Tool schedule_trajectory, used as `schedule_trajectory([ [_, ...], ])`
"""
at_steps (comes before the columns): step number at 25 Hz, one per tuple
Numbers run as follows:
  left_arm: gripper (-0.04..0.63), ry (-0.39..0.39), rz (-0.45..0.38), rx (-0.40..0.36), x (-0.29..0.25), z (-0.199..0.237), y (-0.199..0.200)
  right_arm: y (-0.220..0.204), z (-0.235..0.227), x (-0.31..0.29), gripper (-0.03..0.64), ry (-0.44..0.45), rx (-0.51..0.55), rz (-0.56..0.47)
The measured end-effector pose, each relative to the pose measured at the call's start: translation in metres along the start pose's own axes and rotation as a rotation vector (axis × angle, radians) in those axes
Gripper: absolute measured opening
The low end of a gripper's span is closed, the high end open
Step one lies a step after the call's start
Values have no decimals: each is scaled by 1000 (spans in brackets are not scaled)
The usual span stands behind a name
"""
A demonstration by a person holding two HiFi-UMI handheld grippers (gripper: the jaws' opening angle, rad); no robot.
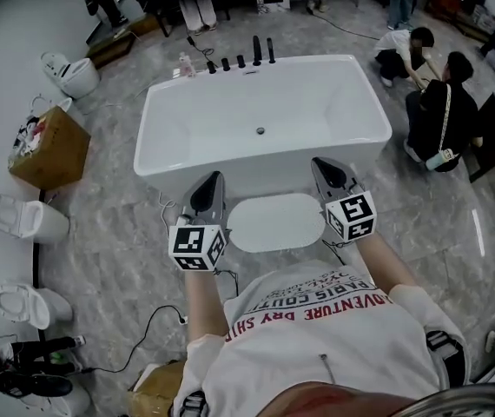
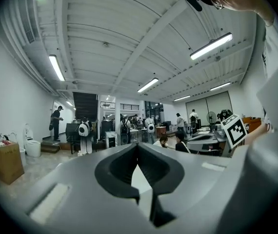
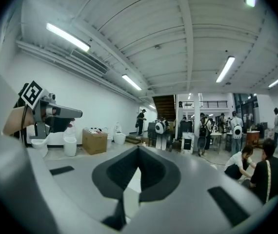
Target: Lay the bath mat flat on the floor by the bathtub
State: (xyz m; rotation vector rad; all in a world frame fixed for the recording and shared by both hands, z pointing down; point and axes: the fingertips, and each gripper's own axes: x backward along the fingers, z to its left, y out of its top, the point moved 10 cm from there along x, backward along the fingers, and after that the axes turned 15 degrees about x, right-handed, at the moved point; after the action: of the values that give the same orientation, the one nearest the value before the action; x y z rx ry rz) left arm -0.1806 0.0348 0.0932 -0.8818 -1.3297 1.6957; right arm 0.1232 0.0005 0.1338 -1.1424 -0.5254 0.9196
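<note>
- Brown cardboard box and white ceramic toilets: far left, well apart from the work and no part of the task.
- Left gripper: grey jaws closed together on nothing, held level just left of the mat.
- White rounded-rectangular bath mat: lies flat on the grey marbled floor, just beside the near wall of the white freestanding bathtub, between the two grippers. The laying appears complete, and nothing looks left to do except perhaps check the edges.
- Right gripper: jaws pressed together and empty, held level just right of the mat.
- Hard to make out: the mat's right edge runs behind the right gripper. Fine creases are too small to tell. Both gripper views look level across the room and show no mat. The person's white shirt cuts off the nearest floor.
</note>
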Motion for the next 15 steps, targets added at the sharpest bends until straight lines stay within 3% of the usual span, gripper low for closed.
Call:
schedule_trajectory([
  [15, 12, 7, 27, 63, 6, 16, -13, 3, 13, 3, 8, 23, -40, 3],
])
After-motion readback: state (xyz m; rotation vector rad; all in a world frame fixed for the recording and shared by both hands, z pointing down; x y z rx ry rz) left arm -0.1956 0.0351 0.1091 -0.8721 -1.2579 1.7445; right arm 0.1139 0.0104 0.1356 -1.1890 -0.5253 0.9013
